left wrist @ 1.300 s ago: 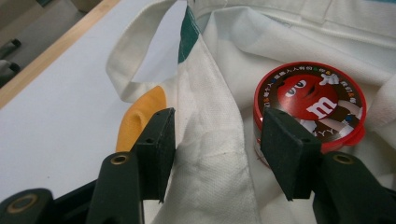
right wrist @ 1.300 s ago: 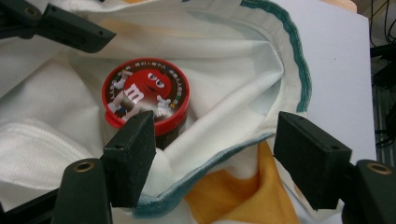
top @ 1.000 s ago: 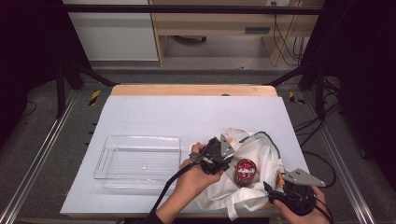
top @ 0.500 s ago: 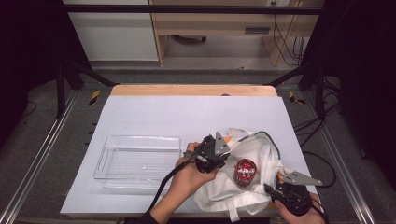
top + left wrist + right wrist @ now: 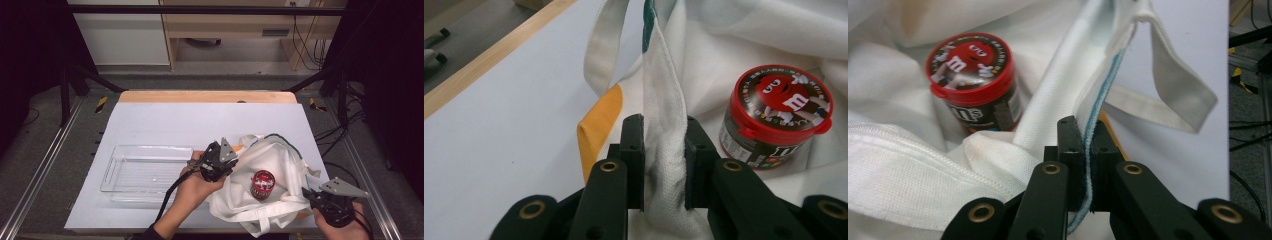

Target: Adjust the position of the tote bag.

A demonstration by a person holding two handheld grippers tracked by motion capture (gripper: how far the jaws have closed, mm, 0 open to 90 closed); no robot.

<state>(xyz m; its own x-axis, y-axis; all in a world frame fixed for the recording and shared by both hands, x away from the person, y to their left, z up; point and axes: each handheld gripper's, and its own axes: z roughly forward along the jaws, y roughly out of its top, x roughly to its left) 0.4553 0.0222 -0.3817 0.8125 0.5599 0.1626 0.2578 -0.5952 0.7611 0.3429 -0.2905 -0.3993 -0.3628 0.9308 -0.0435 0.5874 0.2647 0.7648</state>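
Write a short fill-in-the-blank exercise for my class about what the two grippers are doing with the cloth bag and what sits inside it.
1. Each gripper, the left gripper and the right gripper, is shut on the ____ of the white cloth bag.
2. The candy jar in the bag has a ____ lid.
3. The clear plastic tray lies to the ____ of the bag in the high view.

Missing words: edge; red; left

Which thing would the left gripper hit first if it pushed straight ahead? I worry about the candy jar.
Likely more bag cloth: the left gripper is shut on the white bag rim rising ahead. The candy jar sits to the right of that line.
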